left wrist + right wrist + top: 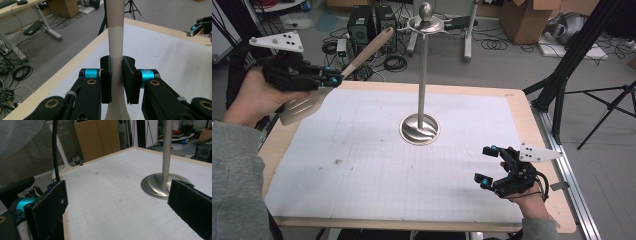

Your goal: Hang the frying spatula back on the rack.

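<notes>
While the table (362,165) spreads across the frame, I see the stand (421,75) at centre. Upper left, my left gripper (328,78) clamps the spatula (339,75), handle pointing upper right, blade lower left. Lower right, my right gripper (488,165) gapes empty.

Slotted spatula (314,100), pale metal blade with a wooden handle, clamped at the neck between the left fingers (106,80). Held off the counter, tilted: handle rising up and away beyond the fingers, slotted blade hanging lower on the near side.
</notes>
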`<state>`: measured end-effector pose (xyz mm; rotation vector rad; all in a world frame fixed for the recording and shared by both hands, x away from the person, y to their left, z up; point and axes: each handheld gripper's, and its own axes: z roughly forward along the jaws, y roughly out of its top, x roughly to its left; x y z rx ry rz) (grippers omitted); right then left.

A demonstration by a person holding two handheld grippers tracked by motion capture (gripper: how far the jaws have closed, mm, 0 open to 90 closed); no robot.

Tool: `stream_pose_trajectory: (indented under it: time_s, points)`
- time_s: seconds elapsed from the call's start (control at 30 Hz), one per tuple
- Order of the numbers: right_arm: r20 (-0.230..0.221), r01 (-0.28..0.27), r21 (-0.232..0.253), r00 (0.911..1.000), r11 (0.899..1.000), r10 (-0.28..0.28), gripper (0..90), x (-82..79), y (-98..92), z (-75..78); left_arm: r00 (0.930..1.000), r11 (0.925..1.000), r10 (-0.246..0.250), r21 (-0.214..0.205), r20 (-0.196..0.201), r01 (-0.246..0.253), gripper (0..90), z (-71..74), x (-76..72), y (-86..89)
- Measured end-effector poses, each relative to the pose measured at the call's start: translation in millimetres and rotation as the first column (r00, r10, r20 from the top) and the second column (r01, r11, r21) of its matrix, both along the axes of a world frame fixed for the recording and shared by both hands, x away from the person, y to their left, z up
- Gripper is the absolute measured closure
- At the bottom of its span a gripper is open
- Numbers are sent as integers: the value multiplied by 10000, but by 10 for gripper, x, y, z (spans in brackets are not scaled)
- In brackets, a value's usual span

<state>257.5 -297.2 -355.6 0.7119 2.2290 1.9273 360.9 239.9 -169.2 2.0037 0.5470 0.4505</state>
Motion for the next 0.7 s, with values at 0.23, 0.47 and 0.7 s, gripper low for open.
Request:
stream_pose_trajectory:
  time_s: [0.23,0.47,0.7]
  points:
    - [0,13,-41,10000,10000,-13,18,-6,-2,-9,10000,9996,-27,-291,56,29,778,57,-2,6]
    - [-23,36,-36,10000,10000,-36,18,-4,-7,-18,9999,9993,-149,-334,23,150,778,47,14,-60]
    - [-16,22,-49,10000,10000,-22,18,-9,-23,-10,9998,9993,-202,-321,-50,200,778,33,43,-88]
